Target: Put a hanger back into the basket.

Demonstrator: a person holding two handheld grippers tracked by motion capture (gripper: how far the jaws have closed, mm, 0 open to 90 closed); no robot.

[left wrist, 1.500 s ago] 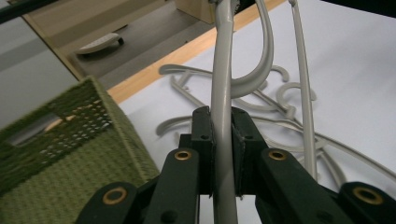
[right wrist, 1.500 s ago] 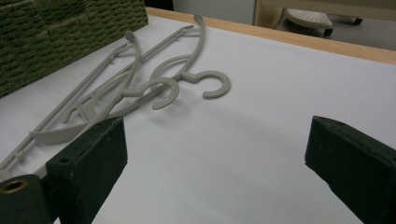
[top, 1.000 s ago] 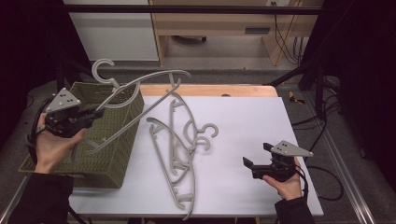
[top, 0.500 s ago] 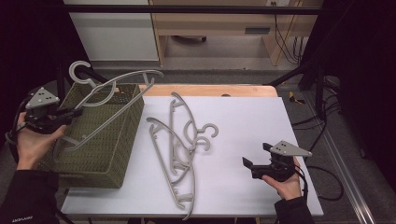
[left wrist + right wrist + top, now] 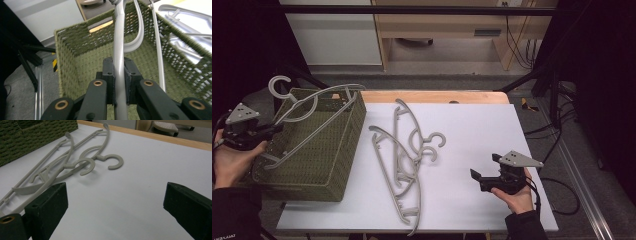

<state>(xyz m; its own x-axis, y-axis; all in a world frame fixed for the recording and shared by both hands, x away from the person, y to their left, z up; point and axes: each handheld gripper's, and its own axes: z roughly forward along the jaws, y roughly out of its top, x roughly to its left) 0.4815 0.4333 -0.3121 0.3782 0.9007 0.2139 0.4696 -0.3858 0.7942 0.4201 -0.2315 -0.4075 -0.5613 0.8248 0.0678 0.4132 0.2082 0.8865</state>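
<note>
My left gripper (image 5: 264, 132) has its fingers (image 5: 110, 75) clenched on the lower bar of a grey hanger (image 5: 312, 107), which lies slanted across the open top of the green woven basket (image 5: 319, 165) at the left end of the table (image 5: 477, 130); its hook pokes up past the basket's far-left corner. In the left gripper view the bar runs straight up between my pads, over the basket's inside. My right gripper (image 5: 482, 175) rests low near the table's right edge, fingers released and spread wide on nothing. Two more hangers (image 5: 404, 160) lie overlapped flat on the table, between basket and right gripper.
</note>
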